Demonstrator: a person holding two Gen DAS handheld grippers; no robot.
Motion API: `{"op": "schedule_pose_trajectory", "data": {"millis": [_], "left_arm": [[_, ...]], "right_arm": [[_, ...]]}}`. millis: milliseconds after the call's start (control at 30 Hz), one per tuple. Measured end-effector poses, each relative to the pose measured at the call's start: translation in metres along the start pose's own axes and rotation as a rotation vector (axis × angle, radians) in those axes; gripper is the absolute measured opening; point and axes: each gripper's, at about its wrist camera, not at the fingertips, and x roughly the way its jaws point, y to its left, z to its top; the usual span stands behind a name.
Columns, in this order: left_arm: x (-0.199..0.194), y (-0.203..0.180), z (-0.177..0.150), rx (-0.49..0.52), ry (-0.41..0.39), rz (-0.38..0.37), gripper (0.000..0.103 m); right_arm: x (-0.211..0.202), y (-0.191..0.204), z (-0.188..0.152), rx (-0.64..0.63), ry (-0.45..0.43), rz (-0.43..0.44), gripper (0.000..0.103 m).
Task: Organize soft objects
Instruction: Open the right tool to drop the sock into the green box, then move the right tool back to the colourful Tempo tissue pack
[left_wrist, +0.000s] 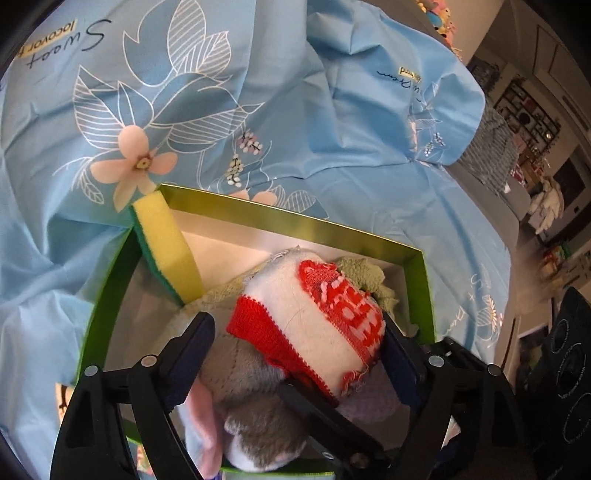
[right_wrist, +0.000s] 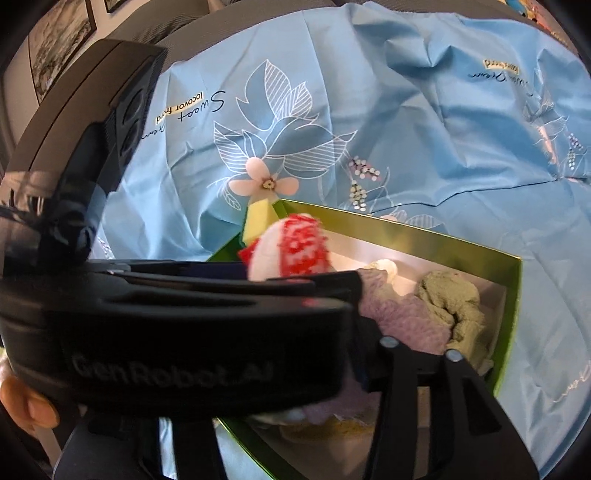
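Gripping a red-and-white plush toy over green box, left gripper fingers clamped, right gripper fingers' state unclear

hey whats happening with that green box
A person is packing soft things into the green box, which sits on a blue flowered sheet. The left claw is shut on a red and white sock, holding it over the box. Already inside are a yellow sponge leaning in a corner, a green cloth and a purple cloth. The right claw's fingers are mostly hidden, so I can't tell its state.
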Motion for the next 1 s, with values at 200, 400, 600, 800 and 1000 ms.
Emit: {"op": "schedule_pose_trajectory", "data": {"millis": [200, 400, 600, 800, 1000], "left_arm": [[-0.029, 0.002, -0.005, -0.012, -0.065, -0.018, 0.096], [-0.054, 0.013, -0.009, -0.058, -0.104, 0.017, 0.096], [-0.064, 0.027, -0.018, -0.128, -0.098, 0.021, 0.096], [-0.078, 0.040, -0.027, -0.171, -0.114, 0.022, 0.096], [-0.095, 0.044, -0.055, -0.146, -0.148, 0.031, 0.096]], "right_arm": [[-0.025, 0.005, -0.010, -0.040, -0.036, -0.047, 0.072], [-0.043, 0.003, -0.021, -0.021, -0.045, -0.079, 0.073], [-0.043, -0.022, -0.007, 0.156, -0.054, -0.077, 0.075], [-0.042, -0.018, -0.009, 0.225, -0.056, -0.039, 0.075], [-0.063, -0.018, -0.028, 0.225, -0.060, -0.049, 0.075]]}}
